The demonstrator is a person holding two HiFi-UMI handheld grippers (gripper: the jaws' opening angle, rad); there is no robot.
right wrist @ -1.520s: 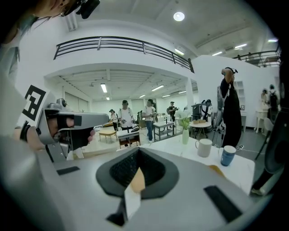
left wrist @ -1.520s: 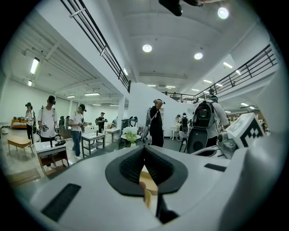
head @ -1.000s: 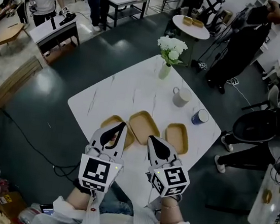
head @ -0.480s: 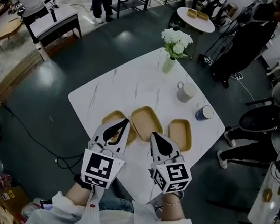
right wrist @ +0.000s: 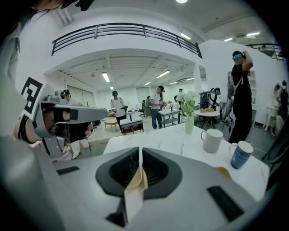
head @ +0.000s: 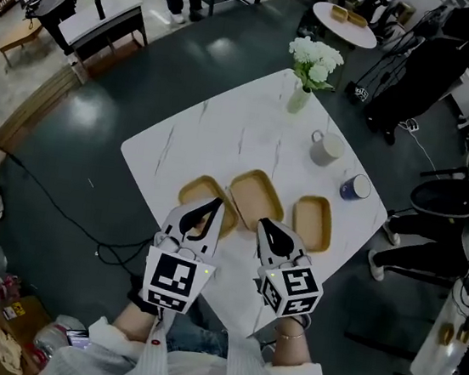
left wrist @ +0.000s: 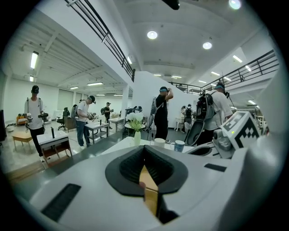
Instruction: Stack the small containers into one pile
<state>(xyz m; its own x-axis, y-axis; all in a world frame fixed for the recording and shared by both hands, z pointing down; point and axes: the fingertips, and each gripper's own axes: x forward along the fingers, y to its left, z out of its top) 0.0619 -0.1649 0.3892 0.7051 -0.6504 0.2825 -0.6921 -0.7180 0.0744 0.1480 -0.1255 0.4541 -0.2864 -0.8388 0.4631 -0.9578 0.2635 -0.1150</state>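
Three shallow wooden trays lie unstacked in a row on the white counter (head: 225, 130): left tray (head: 194, 192), middle tray (head: 256, 198), right tray (head: 312, 223). The left hand-held gripper (head: 209, 208) and right hand-held gripper (head: 264, 226) hover over their near edges, both clenched and empty.

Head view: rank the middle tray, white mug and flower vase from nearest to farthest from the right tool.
1. Middle tray, just ahead of the right tool.
2. White mug, farther back, to the right.
3. Flower vase, at the far corner.
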